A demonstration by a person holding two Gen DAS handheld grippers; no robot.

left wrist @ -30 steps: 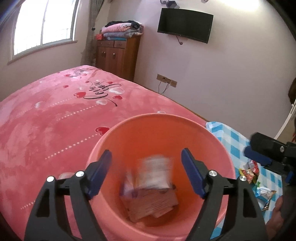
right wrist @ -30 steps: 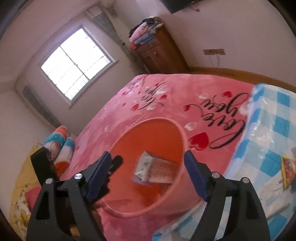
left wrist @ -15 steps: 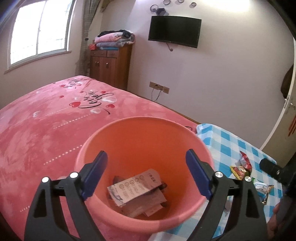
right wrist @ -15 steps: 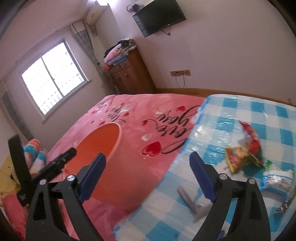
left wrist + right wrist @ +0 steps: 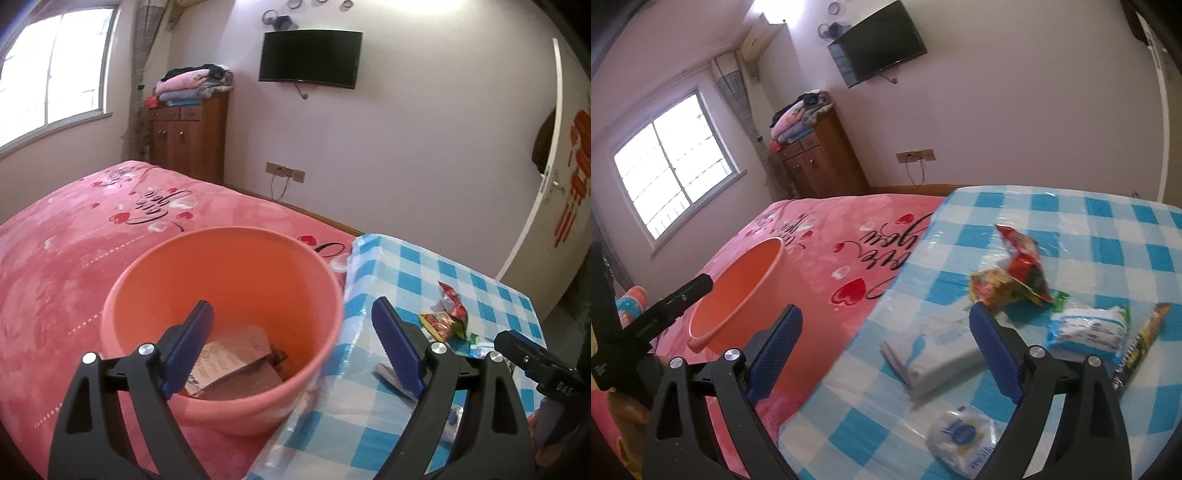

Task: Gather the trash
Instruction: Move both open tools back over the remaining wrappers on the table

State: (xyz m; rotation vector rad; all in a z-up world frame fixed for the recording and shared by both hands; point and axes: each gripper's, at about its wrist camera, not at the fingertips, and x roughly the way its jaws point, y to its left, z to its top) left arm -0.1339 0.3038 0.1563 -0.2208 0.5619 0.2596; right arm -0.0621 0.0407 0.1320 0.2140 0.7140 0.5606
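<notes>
- Left tongs (image 5: 291,345): jaws spread wide, nothing between them; they hang over the near rim of the orange bucket (image 5: 236,258).
- Bucket stands on the pink bedspread (image 5: 74,258), touching or just beside the edge of the worktop (image 5: 424,269) with its blue-and-white checked cover. Inside: printed paper and cardboard scraps (image 5: 236,356) lying flat on the bottom.
- Right tongs (image 5: 886,343): jaws spread wide, empty, poised above the worktop.
- Between the right jaws, on the checked cover: a white tissue pack (image 5: 931,345), somewhat blurred.
- Beyond it, a crumpled red-and-yellow snack wrapper (image 5: 1015,275). Just right of that, a white-and-blue packet (image 5: 1087,328) with a green tab.
- Far right, a long narrow dark wrapper (image 5: 1141,343) lying at a slant.
- Near edge of the worktop: a round white-and-blue wrapper (image 5: 964,435), label unreadable.
- All five pieces lie loose on the cover, none touched by either tool.
- Left tool's black body shows at the left of the right wrist view, beside the bucket.
- Background: wooden cabinet (image 5: 188,144) stacked with folded blankets, wall-mounted television (image 5: 310,59), window (image 5: 51,70).
</notes>
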